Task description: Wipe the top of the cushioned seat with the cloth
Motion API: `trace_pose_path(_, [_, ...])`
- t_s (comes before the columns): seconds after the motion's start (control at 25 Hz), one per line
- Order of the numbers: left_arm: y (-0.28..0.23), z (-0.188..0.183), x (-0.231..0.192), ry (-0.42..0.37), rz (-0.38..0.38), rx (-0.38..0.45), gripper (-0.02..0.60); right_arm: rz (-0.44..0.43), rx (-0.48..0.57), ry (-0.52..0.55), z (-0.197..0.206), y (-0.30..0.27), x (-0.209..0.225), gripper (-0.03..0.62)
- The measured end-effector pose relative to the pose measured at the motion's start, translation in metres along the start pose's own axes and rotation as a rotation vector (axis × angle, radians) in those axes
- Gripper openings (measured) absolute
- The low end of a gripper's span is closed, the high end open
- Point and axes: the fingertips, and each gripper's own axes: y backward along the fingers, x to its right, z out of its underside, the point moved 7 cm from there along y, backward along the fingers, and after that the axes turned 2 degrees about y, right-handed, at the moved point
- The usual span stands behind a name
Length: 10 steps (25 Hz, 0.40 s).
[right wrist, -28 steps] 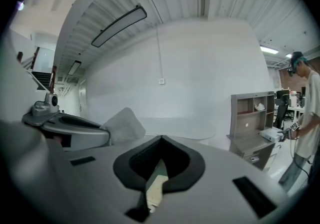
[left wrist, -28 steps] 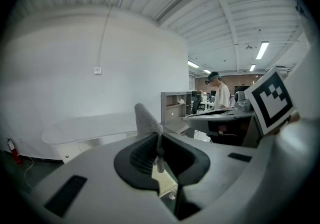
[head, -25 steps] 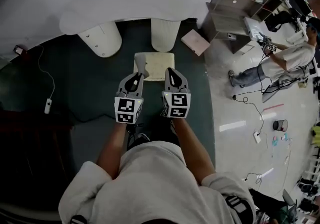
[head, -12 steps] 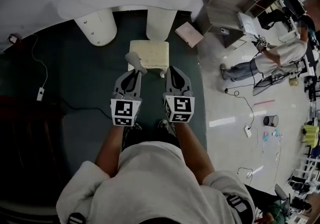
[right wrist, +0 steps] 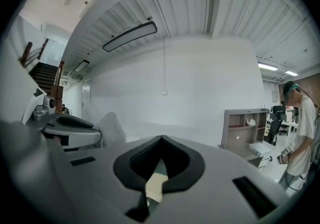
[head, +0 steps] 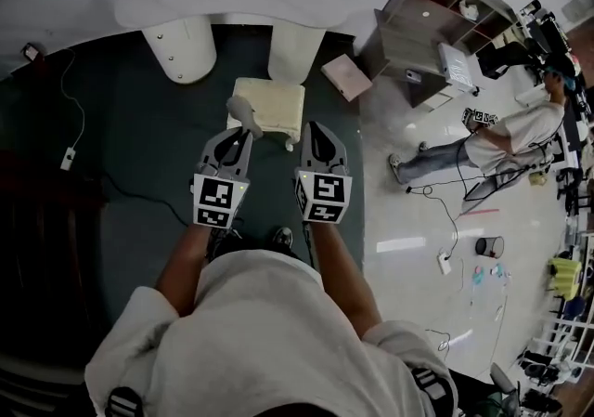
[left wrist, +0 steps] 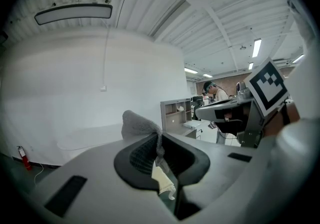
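Left gripper (head: 243, 134) up front, its jaws clamped on the grey cloth (head: 239, 110), and the wad bunches out past the tips right over the near-left corner of the cushioned seat (head: 275, 101). That corner is covered from the head view, and whether the cloth actually touches the cushion can't be told from above. In the left gripper view the cloth (left wrist: 139, 123) bulges above the pinched jaws, and the seat (left wrist: 163, 180) shows only as a pale sliver down through the opening behind them. The right gripper (head: 312, 128) sits just off the seat's near-right corner, jaws together with nothing between them; its own view gives only a scrap of cream seat (right wrist: 156, 186) through the gap. Beyond the seat, two white pillars (head: 293, 51) are cut off by the curved top above.
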Motion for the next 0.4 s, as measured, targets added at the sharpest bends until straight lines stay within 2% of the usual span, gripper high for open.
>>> trace_pose_path(0.2, [-0.022, -0.007, 0.021, -0.011, 0.022, 0.004, 0.037, -0.03, 0.023, 0.003, -0.006, -0.007, 0.015, 0.009])
trace_pose_path(0.4, [-0.033, -0.02, 0.043, -0.052, 0.059, 0.02, 0.037, -0.02, 0.063, 0.0, -0.012, 0.006, 0.029, 0.009])
